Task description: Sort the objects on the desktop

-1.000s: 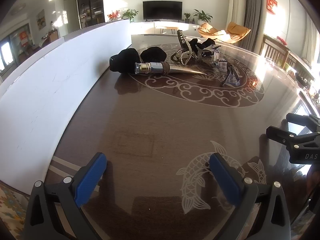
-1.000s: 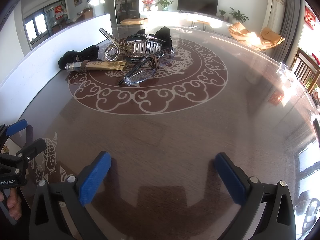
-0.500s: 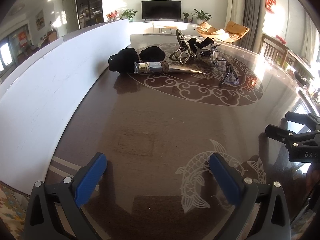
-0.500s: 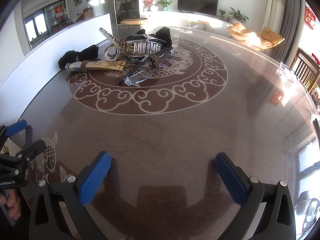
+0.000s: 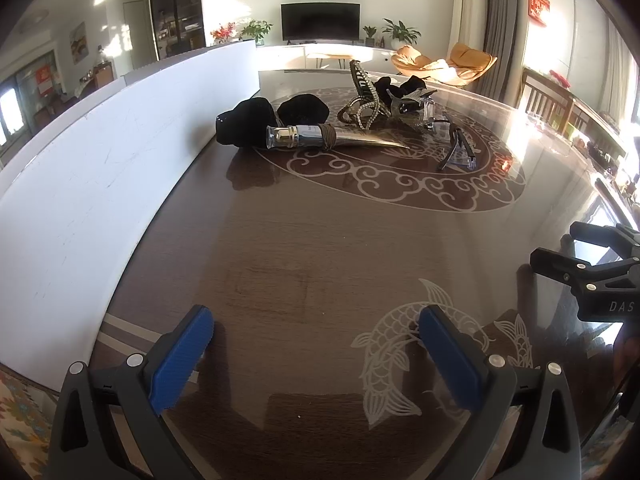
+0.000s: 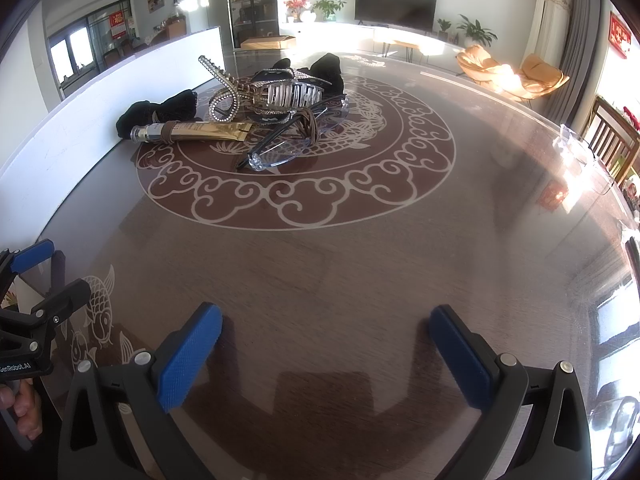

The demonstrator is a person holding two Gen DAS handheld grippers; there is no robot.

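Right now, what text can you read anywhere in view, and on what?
"DAS": partial, on the right claw, cut by the left wrist view's edge.
"GenRobot.AI": on the left claw, first letter clipped.
Red wall hanging: characters too blurred.
Gold tube: no legible print.

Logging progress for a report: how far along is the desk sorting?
Nothing looks sorted: gold tube, rhinestone hair clip, glasses and black cloths lie heaped together. Nothing is in hand; left gripper and right gripper are open and empty. Everything remains.
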